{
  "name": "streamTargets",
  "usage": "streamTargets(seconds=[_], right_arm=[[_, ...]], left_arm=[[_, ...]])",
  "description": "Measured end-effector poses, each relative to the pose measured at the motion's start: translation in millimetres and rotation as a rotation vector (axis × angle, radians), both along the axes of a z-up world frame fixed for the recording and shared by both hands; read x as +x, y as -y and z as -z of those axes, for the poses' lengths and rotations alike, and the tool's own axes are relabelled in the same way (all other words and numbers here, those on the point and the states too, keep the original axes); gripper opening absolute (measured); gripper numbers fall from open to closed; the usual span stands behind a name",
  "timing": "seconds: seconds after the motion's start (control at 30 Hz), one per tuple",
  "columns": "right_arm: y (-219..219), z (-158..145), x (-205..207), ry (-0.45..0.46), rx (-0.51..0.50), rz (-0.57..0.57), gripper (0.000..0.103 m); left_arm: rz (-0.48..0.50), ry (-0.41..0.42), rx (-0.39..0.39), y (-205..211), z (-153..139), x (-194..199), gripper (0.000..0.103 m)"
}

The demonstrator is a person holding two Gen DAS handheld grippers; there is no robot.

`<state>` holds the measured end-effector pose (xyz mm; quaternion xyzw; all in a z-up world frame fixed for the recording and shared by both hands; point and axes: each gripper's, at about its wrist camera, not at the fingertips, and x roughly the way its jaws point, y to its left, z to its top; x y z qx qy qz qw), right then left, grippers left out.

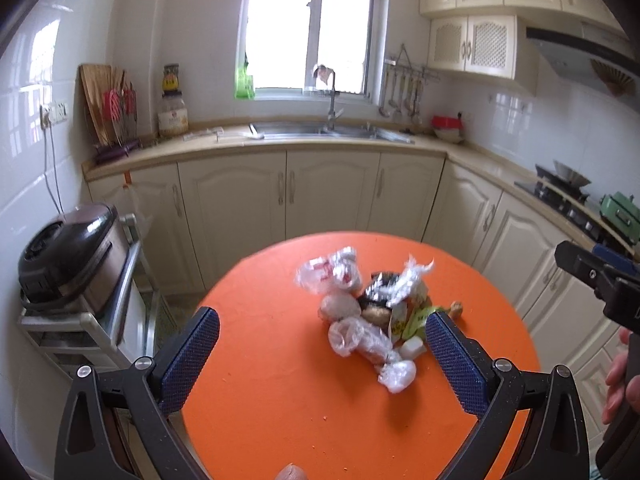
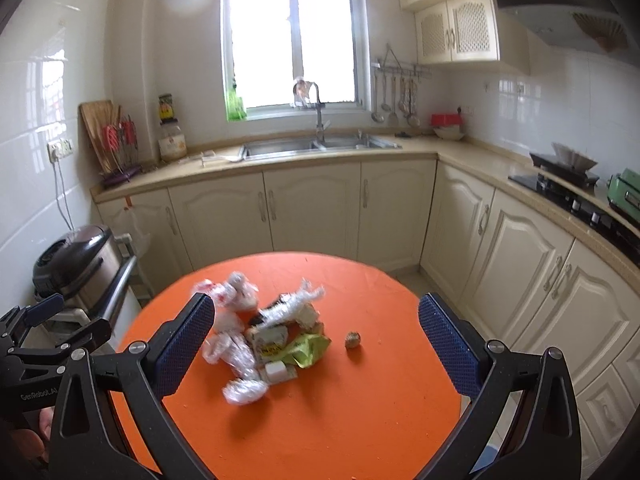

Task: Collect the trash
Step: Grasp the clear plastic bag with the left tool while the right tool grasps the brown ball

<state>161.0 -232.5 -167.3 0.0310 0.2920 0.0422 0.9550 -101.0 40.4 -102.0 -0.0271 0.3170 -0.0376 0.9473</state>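
Note:
A pile of trash [image 1: 370, 312] lies on a round orange table [image 1: 280, 400]: crumpled clear plastic bags, a dark wrapper, a small carton and a green wrapper. The right wrist view shows the same pile [image 2: 260, 332], the green wrapper [image 2: 306, 350] and a small brown ball [image 2: 353, 339] lying apart on the table [image 2: 340, 420]. My left gripper [image 1: 322, 344] is open and empty above the table, with the pile between and beyond its fingers. My right gripper [image 2: 316, 334] is open and empty, held above the pile.
Cream kitchen cabinets [image 2: 312, 212] and a counter with a steel sink [image 1: 320, 132] stand behind the table. A dark rice cooker [image 1: 68, 260] sits on a metal rack at the left. A stove [image 2: 576, 196] is on the right counter.

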Motion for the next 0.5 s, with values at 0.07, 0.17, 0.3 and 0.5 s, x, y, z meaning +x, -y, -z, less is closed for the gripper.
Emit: streamTargets(seconds=[0.07, 0.17, 0.3, 0.5], right_arm=[[3.9, 16.5, 9.9, -0.037, -0.005, 0.012, 0.103], [9.1, 43.1, 28.0, -0.100, -0.009, 0.023, 0.103], [14.4, 77.3, 51.7, -0.178, -0.015, 0.030, 0.103], [21.7, 124.1, 84.2, -0.281, -0.015, 0.041, 0.103]], left_arm=[[0.005, -0.038, 0.003, 4.2, 11.8, 22.2, 0.102], [0.011, -0.099, 0.002, 11.7, 35.5, 53.4, 0.102], [0.025, -0.180, -0.008, 20.7, 64.8, 99.2, 0.102], [0.023, -0.285, -0.030, 35.3, 97.1, 169.4, 0.102]])
